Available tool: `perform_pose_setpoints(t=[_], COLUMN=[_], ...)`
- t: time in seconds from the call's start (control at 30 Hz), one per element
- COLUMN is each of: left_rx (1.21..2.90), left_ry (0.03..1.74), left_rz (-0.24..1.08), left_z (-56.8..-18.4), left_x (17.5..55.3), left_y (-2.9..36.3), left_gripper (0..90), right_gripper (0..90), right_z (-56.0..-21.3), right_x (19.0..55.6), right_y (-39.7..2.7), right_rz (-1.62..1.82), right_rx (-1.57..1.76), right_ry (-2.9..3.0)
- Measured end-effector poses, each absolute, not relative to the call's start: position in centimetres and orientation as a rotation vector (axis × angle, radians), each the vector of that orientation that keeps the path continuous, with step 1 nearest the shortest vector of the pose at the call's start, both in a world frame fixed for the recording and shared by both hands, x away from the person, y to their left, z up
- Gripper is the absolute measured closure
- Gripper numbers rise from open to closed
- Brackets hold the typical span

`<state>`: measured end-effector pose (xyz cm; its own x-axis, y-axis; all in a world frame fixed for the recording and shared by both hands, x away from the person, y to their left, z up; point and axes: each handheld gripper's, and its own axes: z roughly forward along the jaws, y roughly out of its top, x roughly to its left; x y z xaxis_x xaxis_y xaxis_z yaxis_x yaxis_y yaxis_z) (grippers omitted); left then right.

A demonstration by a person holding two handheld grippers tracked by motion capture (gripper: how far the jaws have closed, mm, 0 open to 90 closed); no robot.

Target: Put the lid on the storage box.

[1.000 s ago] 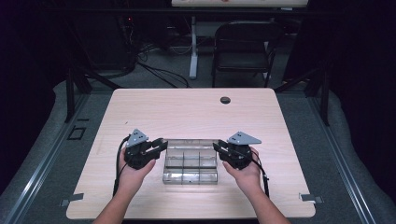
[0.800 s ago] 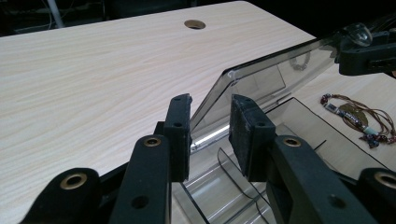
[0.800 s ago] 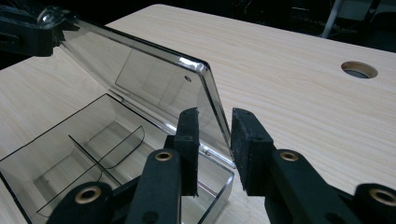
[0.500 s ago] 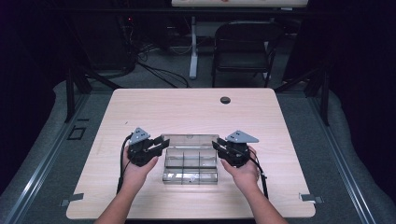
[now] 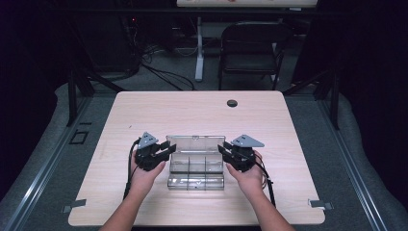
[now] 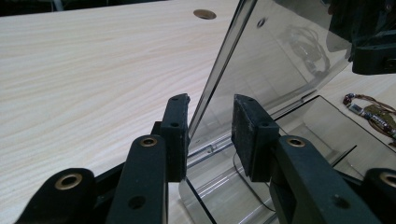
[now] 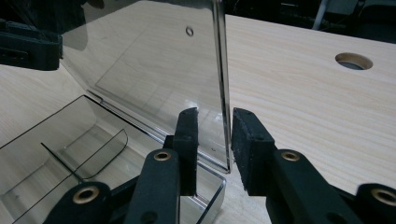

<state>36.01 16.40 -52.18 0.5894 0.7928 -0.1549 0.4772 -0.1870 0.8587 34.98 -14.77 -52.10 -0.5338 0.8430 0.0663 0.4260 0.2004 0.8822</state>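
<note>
A clear plastic compartment box (image 5: 196,166) sits on the desk (image 5: 192,113) near the middle of its near edge, base flat, lid (image 5: 195,143) raised almost upright along the far side. The left gripper (image 5: 166,147) brackets the lid's left edge and the right gripper (image 5: 223,148) brackets its right edge — one at each end, which would steady the hinged panel evenly and keep it from twisting.

In the left gripper view, the lid edge (image 6: 219,79) stands between the two jaws, lying against the left pad with a clear gap to the right one; the jaws have just been opening. The claw is spread, not pinching. In the right gripper view, the lid edge (image 7: 223,84) also stands between the jaws with daylight on both sides — spread likewise, its opening only slight.

The placement suggests the lid is being released after being swung open.

Hard to read: the compartments (image 7: 70,154) look empty, though transparent walls and reflections obscure this. A small item with coloured wires (image 6: 371,109) lies at the right margin of the left gripper view, cut off and unidentifiable. A round hole (image 5: 232,103) marks the desk's far edge.
</note>
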Motion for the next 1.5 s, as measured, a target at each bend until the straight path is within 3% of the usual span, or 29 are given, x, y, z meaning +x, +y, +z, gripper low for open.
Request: perform_pose_setpoints(t=[1.5], left_rx=[1.851], left_ry=[1.102], left_rz=[0.361], left_z=[-53.7], left_x=[38.3], left_y=[16.1], left_gripper=[72.5], right_gripper=[72.4], right_z=[-53.7], right_x=[37.4], right_y=[-14.4], right_rz=[1.308], right_rx=[1.264], right_ry=[2.013])
